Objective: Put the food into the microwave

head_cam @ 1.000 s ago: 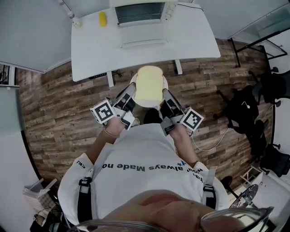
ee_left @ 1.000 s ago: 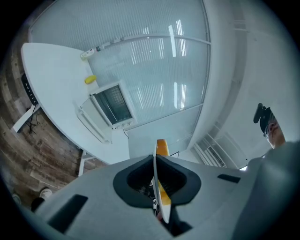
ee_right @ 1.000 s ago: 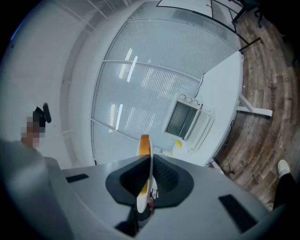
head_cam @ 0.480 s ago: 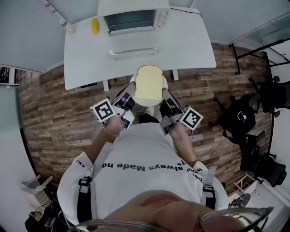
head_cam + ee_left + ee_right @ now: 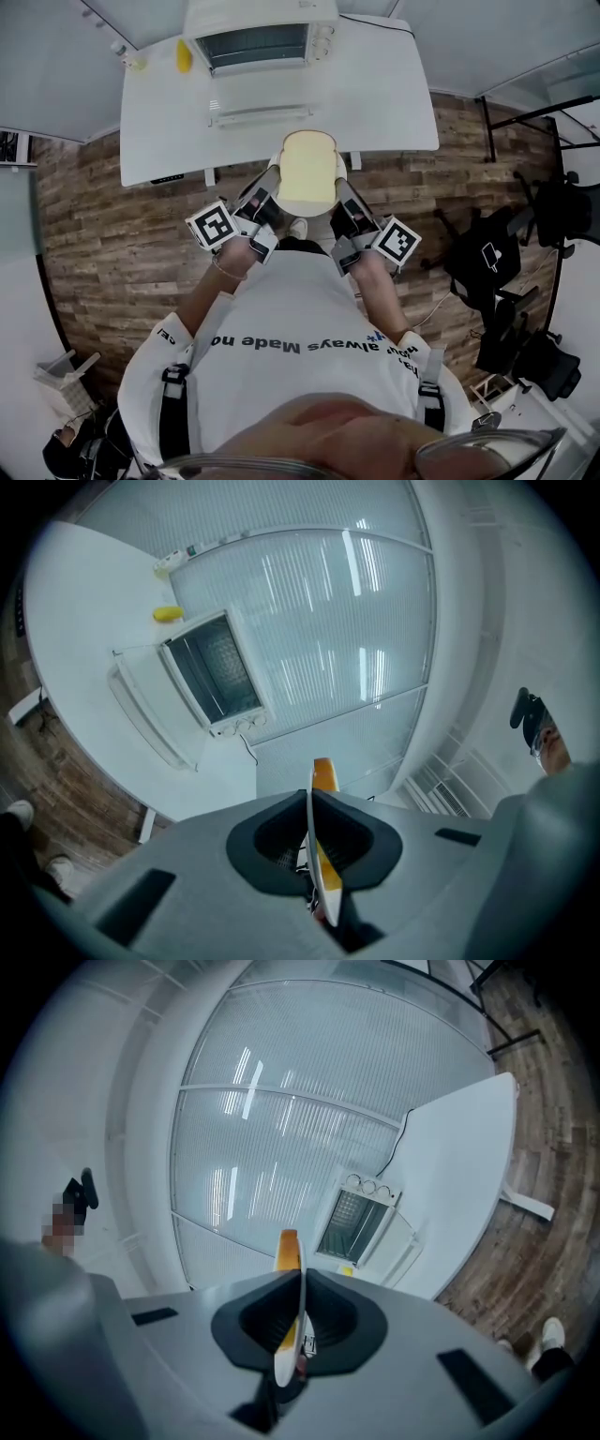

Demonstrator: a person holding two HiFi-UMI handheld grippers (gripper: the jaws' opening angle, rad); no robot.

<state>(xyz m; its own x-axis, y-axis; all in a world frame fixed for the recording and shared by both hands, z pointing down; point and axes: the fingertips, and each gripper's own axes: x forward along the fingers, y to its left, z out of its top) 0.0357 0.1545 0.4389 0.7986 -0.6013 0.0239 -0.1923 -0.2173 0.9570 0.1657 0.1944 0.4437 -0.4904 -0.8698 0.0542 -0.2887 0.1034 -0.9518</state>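
Observation:
A slice of bread [image 5: 307, 172] lies on a white plate [image 5: 276, 167], held level in front of the person between both grippers. My left gripper [image 5: 263, 200] is shut on the plate's left rim and my right gripper [image 5: 345, 206] on its right rim. The left gripper view shows the plate [image 5: 324, 878] edge-on between the jaws of the left gripper [image 5: 314, 855], with the bread's crust [image 5: 322, 772] above. The right gripper [image 5: 298, 1321] clamps the plate [image 5: 285, 1358] the same way. The microwave [image 5: 261, 33] stands on the white table [image 5: 384, 94], its door [image 5: 261, 114] folded down open.
A yellow object [image 5: 184, 54] lies on the table left of the microwave. Black office chairs [image 5: 502, 272] stand on the wooden floor at the right. The table's front edge is just ahead of the plate.
The table and microwave have come nearer and shifted left in the head view as the person walks forward. Both grippers keep the same hold on the plate.

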